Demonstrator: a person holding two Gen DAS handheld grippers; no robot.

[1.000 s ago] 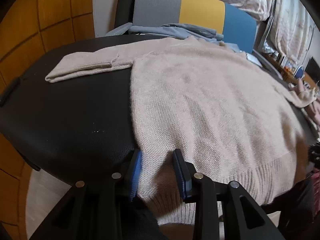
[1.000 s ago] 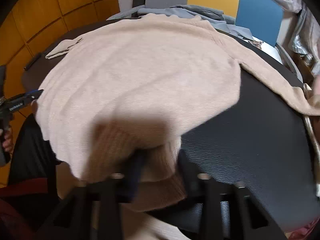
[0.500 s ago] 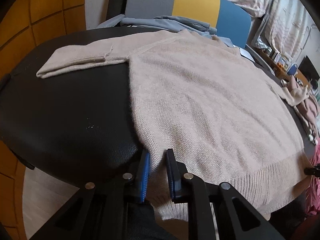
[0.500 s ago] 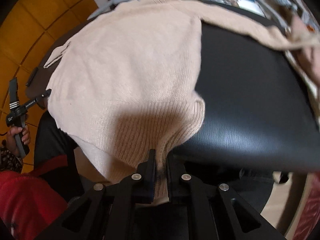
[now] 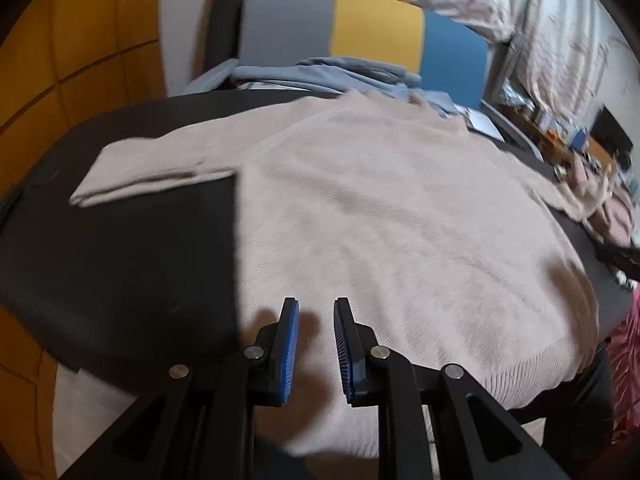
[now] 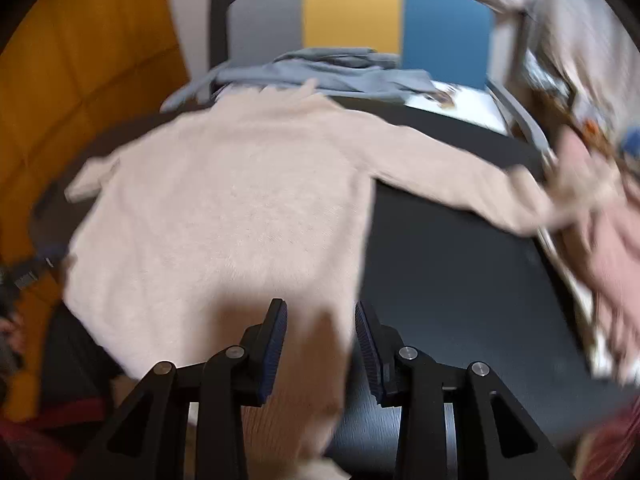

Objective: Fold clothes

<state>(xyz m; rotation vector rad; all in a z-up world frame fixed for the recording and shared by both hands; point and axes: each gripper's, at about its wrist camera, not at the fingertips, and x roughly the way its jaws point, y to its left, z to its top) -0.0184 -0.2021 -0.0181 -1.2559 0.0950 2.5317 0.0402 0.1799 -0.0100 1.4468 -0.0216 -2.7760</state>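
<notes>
Your beige sweater [image 5: 400,232] lay flat across the black worktop [image 5: 120,248], its hem hanging over the near edge. Your left claw [image 5: 316,312] hovered above the hem's left corner, jaws opening and pinching nothing. Your right claw [image 6: 320,308] hovered above the right corner, jaws likewise opening, nothing pinched.

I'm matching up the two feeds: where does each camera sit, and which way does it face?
Left wrist: on the left gripper, above the sweater's hem, facing the striped chair; jaws opening, nothing between.
Right wrist: on the right gripper, same heading; jaws opening over the hem; a hand shows at left.
Shared: sweater, black table, chair.
</notes>
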